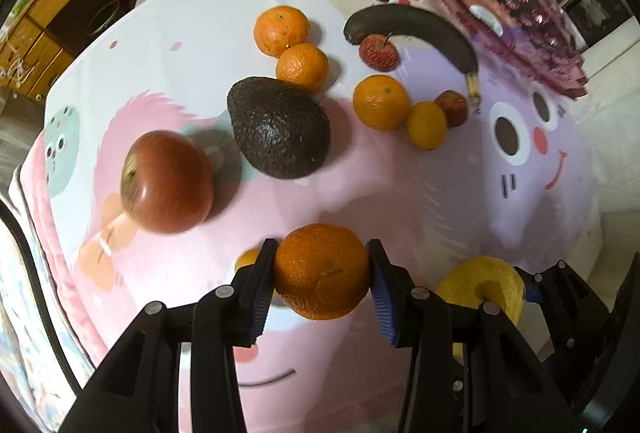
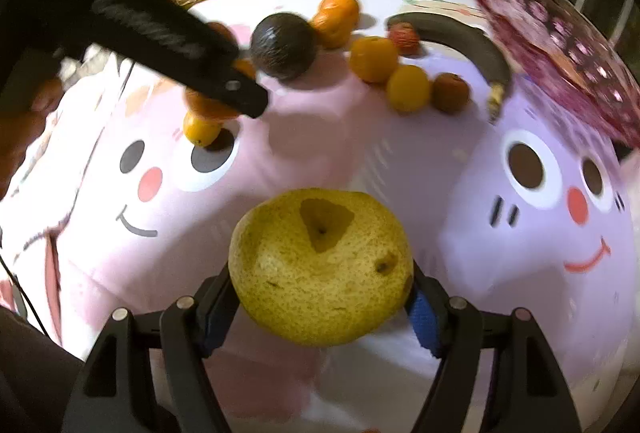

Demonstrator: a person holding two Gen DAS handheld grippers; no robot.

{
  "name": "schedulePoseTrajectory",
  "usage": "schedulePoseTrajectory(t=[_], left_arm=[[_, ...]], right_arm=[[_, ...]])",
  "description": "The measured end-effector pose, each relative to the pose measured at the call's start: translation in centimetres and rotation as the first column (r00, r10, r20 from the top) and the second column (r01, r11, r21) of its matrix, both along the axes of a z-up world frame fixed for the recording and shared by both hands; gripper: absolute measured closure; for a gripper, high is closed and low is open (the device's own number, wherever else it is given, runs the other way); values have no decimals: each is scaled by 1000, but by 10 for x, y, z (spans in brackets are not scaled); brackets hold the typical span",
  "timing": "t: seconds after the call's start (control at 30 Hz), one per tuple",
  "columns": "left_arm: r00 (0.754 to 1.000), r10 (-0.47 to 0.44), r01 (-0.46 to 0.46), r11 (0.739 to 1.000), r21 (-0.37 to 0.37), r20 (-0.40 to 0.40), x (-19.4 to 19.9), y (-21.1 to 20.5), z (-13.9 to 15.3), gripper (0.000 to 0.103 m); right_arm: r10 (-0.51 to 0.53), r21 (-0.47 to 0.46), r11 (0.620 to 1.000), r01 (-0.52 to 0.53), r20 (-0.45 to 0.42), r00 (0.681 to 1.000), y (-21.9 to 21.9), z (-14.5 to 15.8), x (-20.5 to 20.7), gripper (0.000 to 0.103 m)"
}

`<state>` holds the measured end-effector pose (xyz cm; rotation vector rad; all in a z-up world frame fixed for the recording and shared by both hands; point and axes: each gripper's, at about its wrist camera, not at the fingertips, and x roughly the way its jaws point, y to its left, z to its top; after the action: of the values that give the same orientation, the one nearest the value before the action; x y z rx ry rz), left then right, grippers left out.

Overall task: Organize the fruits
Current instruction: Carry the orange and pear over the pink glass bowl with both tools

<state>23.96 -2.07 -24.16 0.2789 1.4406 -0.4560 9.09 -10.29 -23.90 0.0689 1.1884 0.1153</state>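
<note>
Tablecloth (image 1: 192,73): cartoon faces, pink and lilac, carrying all the loose fruit.
Purple tray (image 1: 500,5): far right edge, just beyond the banana (image 1: 420,23).
Avocado (image 1: 280,129): mid-table, beside the red apple (image 1: 168,181), between the grippers and the tangerines (image 1: 292,45).
Right gripper (image 2: 320,297): clamped on a yellow pear (image 2: 320,265), lifted.
Left gripper (image 1: 320,281): clamped on an orange (image 1: 322,271), a small orange fruit (image 1: 248,259) just behind its finger.

oranges (image 1: 322,271): six
avocado (image 1: 279,127): one
banana (image 1: 412,27): one
large apple (image 1: 167,182): one
small red fruits (image 1: 379,51): two
yellow pear (image 2: 320,267): one
</note>
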Motion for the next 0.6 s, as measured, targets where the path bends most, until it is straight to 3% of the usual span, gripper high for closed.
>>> schedulePoseTrajectory(t=[0.33, 0.6], left_arm=[[996, 87, -85, 994, -75, 22, -41, 9, 86, 61], [982, 185, -179, 976, -123, 42, -65, 16, 129, 61]], right_arm=[[-95, 60, 994, 95, 5, 995, -35, 48, -23, 29], [-99, 64, 993, 96, 45, 994, -75, 81, -23, 29]])
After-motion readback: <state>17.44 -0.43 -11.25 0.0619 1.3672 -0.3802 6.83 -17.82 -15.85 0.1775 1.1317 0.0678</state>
